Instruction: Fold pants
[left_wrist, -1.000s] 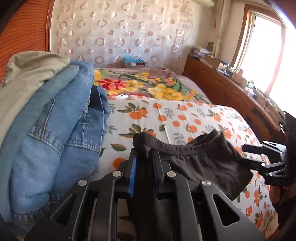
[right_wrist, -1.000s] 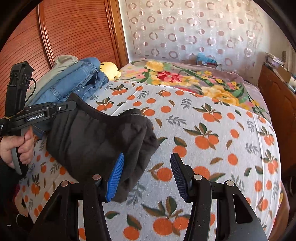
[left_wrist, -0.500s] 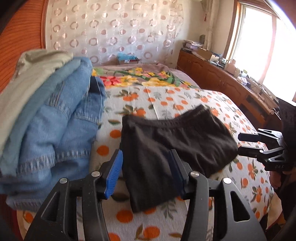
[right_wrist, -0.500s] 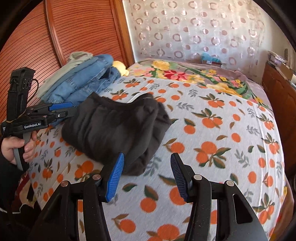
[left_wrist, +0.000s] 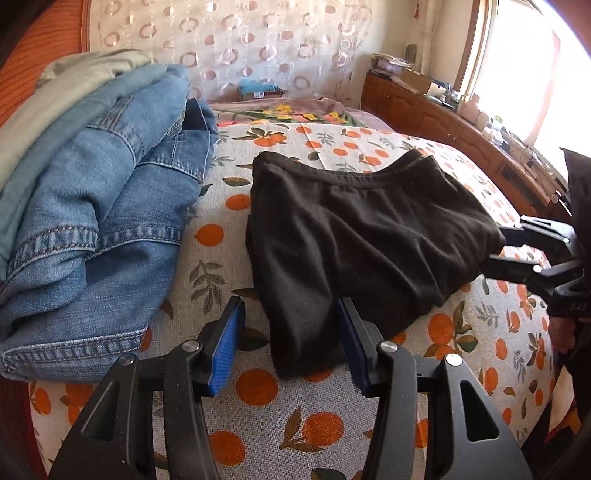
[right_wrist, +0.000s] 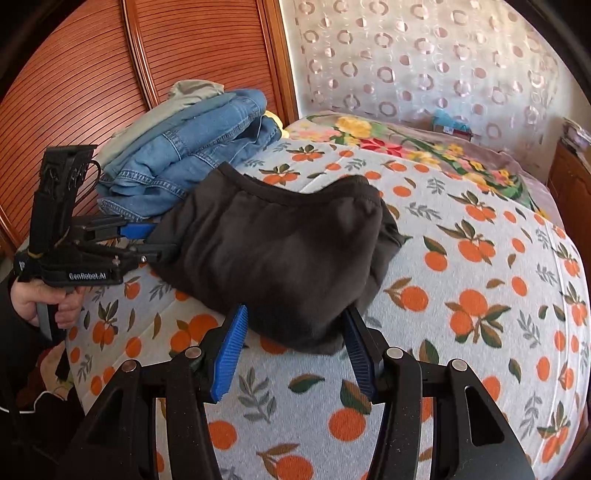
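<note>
a second ago our left gripper (left_wrist: 290, 341) was pinched on the waistband of the soft black knit pants (left_wrist: 354, 236) and carrying them above the bed; now the pants lie folded into a squat dark bundle on the orange-print bedspread (left_wrist: 480, 332), and the left jaws stand about half open with a corner of the fabric lying loose between the blue ribbed pads. our right gripper (right_wrist: 295, 345) has been off the cloth throughout; its jaws are easing inward slightly, yet the pads are still apart and only frame the near edge of the bundle without pressing it. we judge the fold itself as laid down and released, so what is left is likely tidying or moving the bundle toward the pile.

the pants are matte and slightly fuzzy, with an elastic waistband curving along the far edge and rounded, thick folds at the near corners, so they should slump rather than hold a crisp crease. just beside them, on the left in the left wrist view, sits a stack of folded blue denim jeans (left_wrist: 103, 221), stiff and seamed, with a pale green garment (left_wrist: 55, 96) on top. the bedspread is a flat woven cotton with oranges and leaves, and a floral blanket (right_wrist: 399, 144) lies further back.
</note>
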